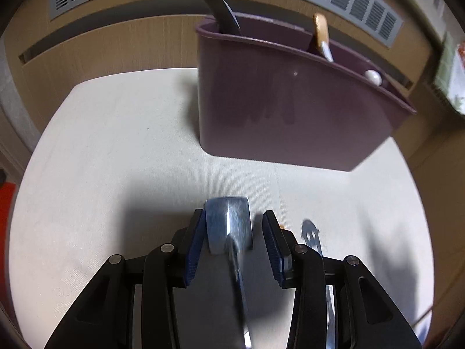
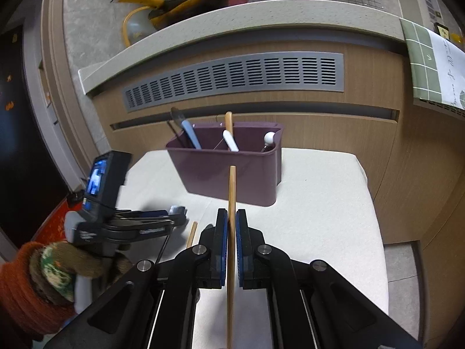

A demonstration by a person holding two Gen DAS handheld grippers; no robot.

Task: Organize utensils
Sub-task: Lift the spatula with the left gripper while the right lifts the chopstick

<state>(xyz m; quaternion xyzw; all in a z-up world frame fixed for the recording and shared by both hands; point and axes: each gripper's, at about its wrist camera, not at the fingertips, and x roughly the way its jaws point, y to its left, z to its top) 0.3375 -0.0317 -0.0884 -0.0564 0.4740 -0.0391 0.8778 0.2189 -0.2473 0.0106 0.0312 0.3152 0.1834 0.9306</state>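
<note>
The left gripper tilts steeply down over the white surface, its jaws spread wide. A metal spoon lies between the blue pads without being pressed; whether the left pad touches it I cannot tell. A second metal utensil, blurred, lies just to the right of the gripper. In the right wrist view a hand in a knitted glove with an orange cuff holds this tool from the left.

The right gripper points gently downward, clenched on one chopstick that runs straight ahead toward the purple caddy. Another chopstick lies on the surface beside it.

The caddy stands at the far end of the surface with three compartments: two handles in the left one, two in the middle, one white-knobbed piece on the right. No writing on it is readable.
</note>
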